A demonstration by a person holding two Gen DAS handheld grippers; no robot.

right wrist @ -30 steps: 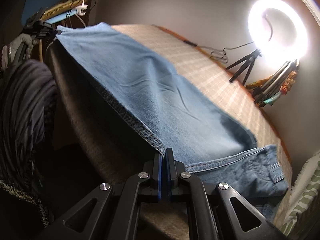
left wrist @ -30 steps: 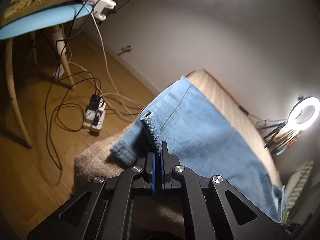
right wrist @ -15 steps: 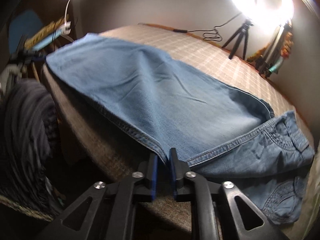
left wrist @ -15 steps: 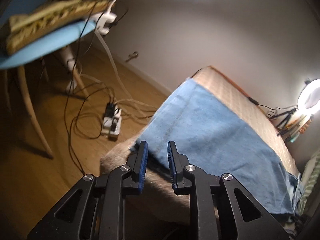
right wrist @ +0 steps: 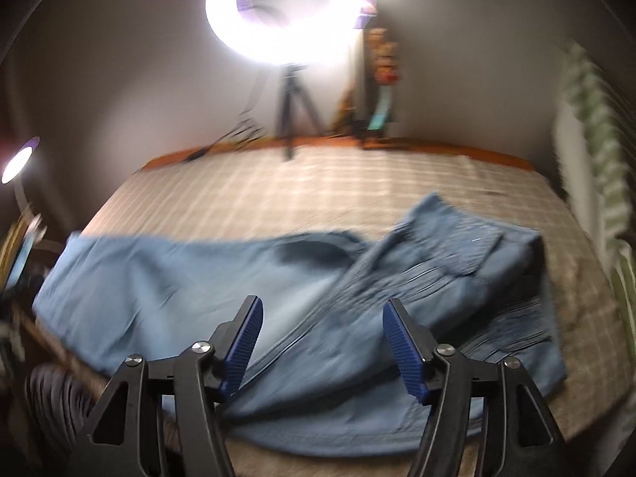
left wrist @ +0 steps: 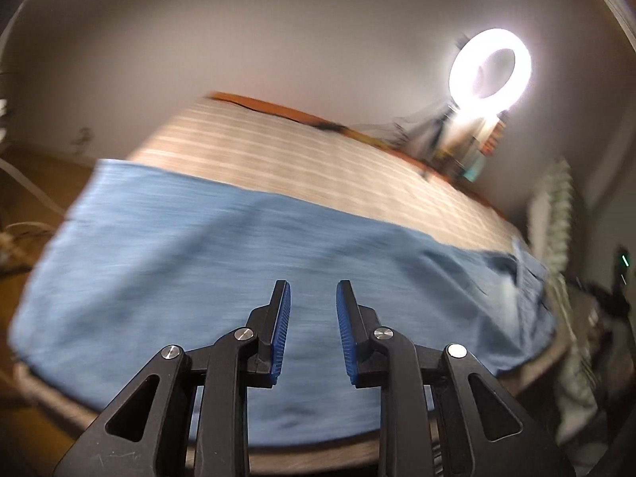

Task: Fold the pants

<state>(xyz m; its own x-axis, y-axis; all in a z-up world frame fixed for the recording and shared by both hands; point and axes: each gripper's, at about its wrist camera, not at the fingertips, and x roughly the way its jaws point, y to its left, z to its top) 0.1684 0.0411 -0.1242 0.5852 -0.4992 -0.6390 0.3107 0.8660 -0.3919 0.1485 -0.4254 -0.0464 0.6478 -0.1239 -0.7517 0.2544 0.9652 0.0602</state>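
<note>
Light blue jeans [left wrist: 222, 262] lie flat along the near edge of a bed, legs to the left and waist to the right. In the right wrist view the jeans [right wrist: 190, 278] show their waist and pockets bunched at the right. My left gripper [left wrist: 312, 306] is open and empty, above the middle of the legs. My right gripper [right wrist: 320, 318] is wide open and empty, above the jeans near the crotch seam. Both views are motion-blurred.
The bed has a beige checked cover [left wrist: 302, 159]. A lit ring light on a tripod [right wrist: 290, 8] stands at the far edge, also in the left wrist view [left wrist: 491, 65]. A striped green-white cloth [right wrist: 596, 119] hangs at right. A small lamp [right wrist: 16, 163] is at left.
Both grippers have let go of the jeans and opened, the right one wide. Both have swung toward the middle of the bed; the jeans now lie flat.
</note>
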